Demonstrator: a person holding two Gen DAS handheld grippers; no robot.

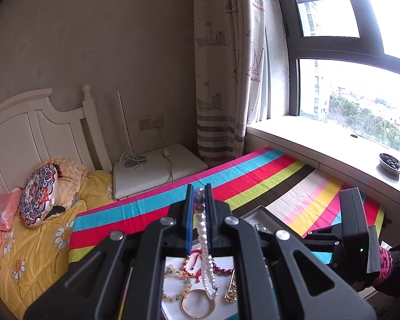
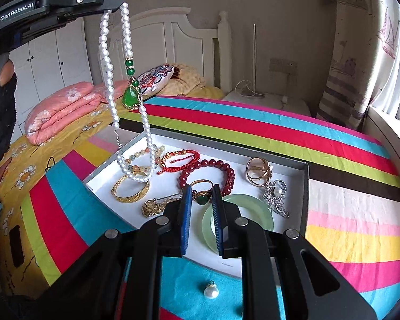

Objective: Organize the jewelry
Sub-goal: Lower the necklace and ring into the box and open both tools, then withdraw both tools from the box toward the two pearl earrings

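home bedroom: white headboard (image 1: 34,122), quilted bed (image 1: 37,240), curtained window (image 1: 333,85)

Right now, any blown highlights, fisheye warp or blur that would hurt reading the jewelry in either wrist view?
Left wrist view: window overexposed, sill bends with fisheye, the pearl necklace pinched in the left claw stays sharp. Right wrist view: even daylight, necklace beads and tray contents crisp, bedspread stripes curve strongly, corners vignetted black; no motion blur evident.
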